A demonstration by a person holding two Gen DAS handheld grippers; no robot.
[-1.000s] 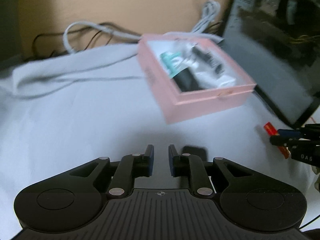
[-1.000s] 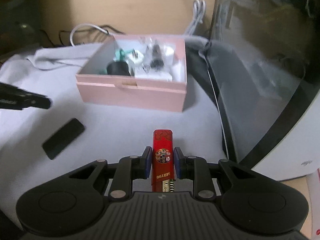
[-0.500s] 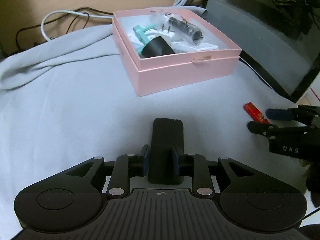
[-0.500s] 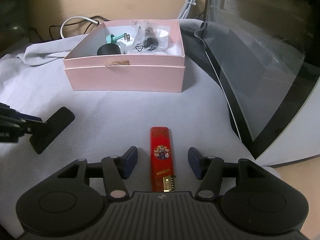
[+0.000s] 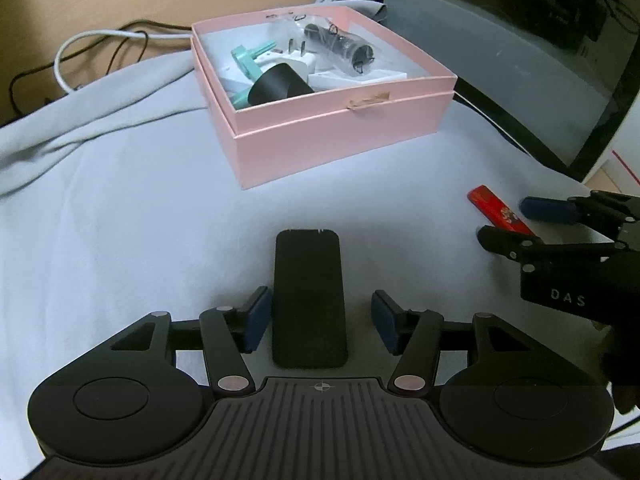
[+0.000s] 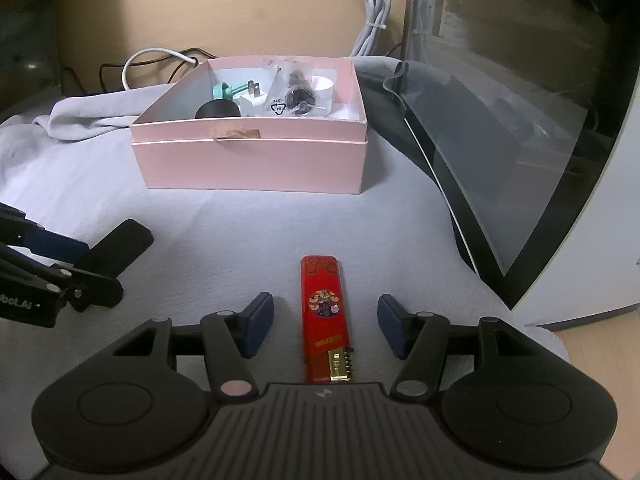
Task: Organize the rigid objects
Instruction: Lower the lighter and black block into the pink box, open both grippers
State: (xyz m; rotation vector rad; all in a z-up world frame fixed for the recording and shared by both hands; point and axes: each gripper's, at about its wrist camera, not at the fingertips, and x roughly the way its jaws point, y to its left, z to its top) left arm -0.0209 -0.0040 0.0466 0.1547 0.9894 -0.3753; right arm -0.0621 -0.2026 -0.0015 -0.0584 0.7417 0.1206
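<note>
left gripper [image 5: 316, 322] jaws opening, black slab [image 5: 309, 300] released; right gripper [image 6: 325, 326] released around lighter [image 6: 325, 316]. lift straight, don't nudge either.

Bare cloth [image 5: 160, 220] before pink box [image 5: 340, 136] (monitor [image 6: 520, 140] rightward).

Box [image 6: 248, 164] sits on the cloth [image 6: 240, 232], plug [image 6: 250, 98] and bagged part [image 6: 296, 94] inside. Lighter [image 6: 325, 312] in front of it, flat case [image 5: 309, 296] left of lighter, monitor [image 6: 520, 152] right of box.
</note>
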